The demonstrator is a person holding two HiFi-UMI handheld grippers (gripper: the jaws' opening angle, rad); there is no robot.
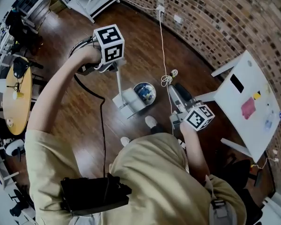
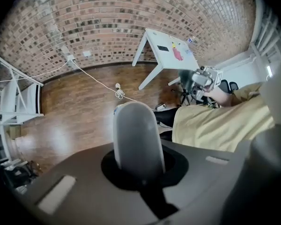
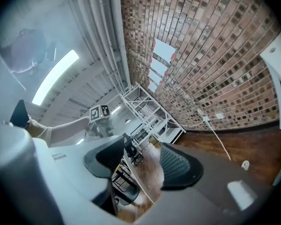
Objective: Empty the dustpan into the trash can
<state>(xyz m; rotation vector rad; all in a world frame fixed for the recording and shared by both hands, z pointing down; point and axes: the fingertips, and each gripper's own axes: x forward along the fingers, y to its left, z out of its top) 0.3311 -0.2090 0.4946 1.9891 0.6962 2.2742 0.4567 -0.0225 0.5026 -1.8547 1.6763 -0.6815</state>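
Here the left gripper (image 2: 139, 168) clamps the dustpan handle (image 1: 118, 82); the right gripper (image 3: 143, 168) gapes empty

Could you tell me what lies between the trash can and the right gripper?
Head view: only bare wood floor between the trash can and the right gripper; a coiled white cord lies just beyond.

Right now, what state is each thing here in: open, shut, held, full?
Left gripper: shut on the dustpan handle.
Right gripper: open, empty.
Trash can: open-topped, something inside.
Dustpan: held low beside the trash can.
Power cord: plugged into a wall socket.
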